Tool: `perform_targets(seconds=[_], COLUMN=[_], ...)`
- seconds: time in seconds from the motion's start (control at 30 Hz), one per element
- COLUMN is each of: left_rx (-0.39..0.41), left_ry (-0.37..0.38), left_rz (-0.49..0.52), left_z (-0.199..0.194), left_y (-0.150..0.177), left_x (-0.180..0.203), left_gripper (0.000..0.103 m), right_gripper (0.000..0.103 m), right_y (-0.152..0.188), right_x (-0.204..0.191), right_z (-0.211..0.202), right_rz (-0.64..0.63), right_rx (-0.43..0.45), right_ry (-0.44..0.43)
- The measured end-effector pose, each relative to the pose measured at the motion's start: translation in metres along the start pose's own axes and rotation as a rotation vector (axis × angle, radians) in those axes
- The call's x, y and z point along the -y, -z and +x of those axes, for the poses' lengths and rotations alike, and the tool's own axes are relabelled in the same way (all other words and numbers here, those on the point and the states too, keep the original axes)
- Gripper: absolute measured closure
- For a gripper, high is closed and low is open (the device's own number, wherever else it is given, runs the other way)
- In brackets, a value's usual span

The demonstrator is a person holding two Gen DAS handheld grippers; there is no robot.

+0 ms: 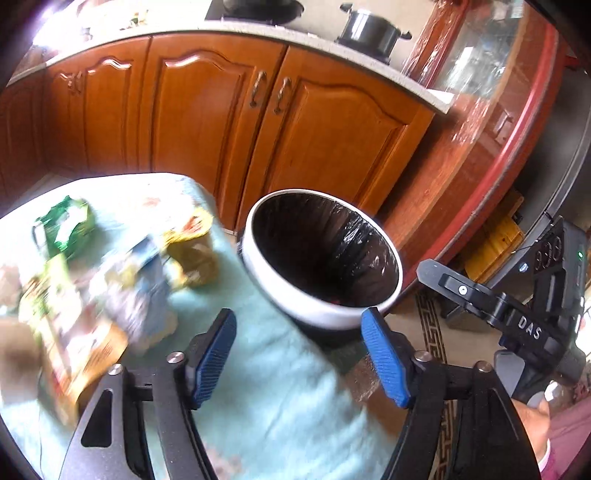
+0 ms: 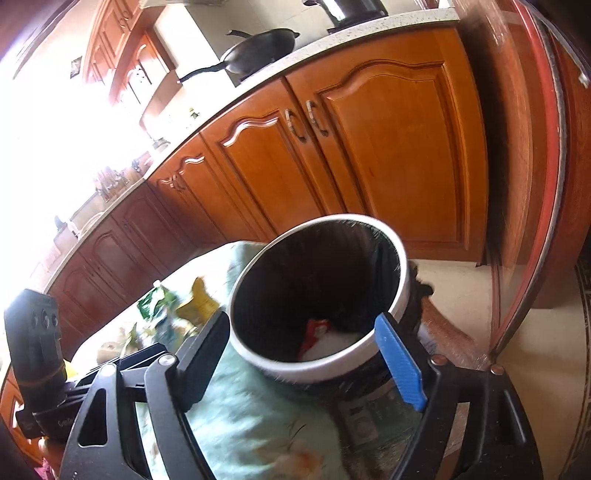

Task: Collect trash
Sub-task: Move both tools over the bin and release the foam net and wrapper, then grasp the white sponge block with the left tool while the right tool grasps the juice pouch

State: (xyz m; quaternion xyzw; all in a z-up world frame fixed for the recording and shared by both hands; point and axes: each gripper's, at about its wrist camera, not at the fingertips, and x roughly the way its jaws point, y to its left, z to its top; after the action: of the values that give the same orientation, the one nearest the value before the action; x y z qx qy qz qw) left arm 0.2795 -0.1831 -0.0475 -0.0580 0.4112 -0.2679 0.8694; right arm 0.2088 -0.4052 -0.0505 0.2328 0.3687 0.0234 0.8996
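We see the trash bin [image 2: 317,295], white-rimmed with a black liner, just ahead of our right claw [image 2: 306,354], its near rim between the two spread fingers without touching either. A red and white wrapper [image 2: 319,338] lies at the bottom of the bin. The right claw stands released, nothing between its pads.

Our left claw [image 1: 299,354] is also released and empty, with the same bin [image 1: 321,258] just ahead of it and a little to its right. Ahead and to the left of that claw, more trash lies on the pale green cloth [image 1: 280,398] covering the table: a green packet [image 1: 68,225] farthest off, a yellow packet [image 1: 192,254] nearest the bin, and a blurred heap of wrappers [image 1: 103,295] closer in.

Beyond the bin run orange wooden cupboards [image 1: 207,110] under a pale counter [image 2: 369,33], where a black pot [image 1: 369,27] and a wok [image 2: 258,48] sit.
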Motion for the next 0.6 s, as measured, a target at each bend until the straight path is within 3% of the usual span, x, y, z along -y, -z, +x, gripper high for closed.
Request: perform_targets(seconds=[0.27,0.6], left_rx=[0.019,0.045], left_ry=[-0.044,-0.133], left_rz=[-0.034,-0.166], left_z=[-0.066,-0.133], left_y=[0.06,0.106], left_x=[-0.032,-0.083], left_gripper=[0.031,0.031], right_gripper=[0.019,0.019], right_y=[0.042,0.083], right_x=[-0.029,-0.075], right_z=[-0.008,0.008], right_rz=[0.018,-0.007], right_rx=[-0.047,-0.147], right_ry=[-0.064,-0.134])
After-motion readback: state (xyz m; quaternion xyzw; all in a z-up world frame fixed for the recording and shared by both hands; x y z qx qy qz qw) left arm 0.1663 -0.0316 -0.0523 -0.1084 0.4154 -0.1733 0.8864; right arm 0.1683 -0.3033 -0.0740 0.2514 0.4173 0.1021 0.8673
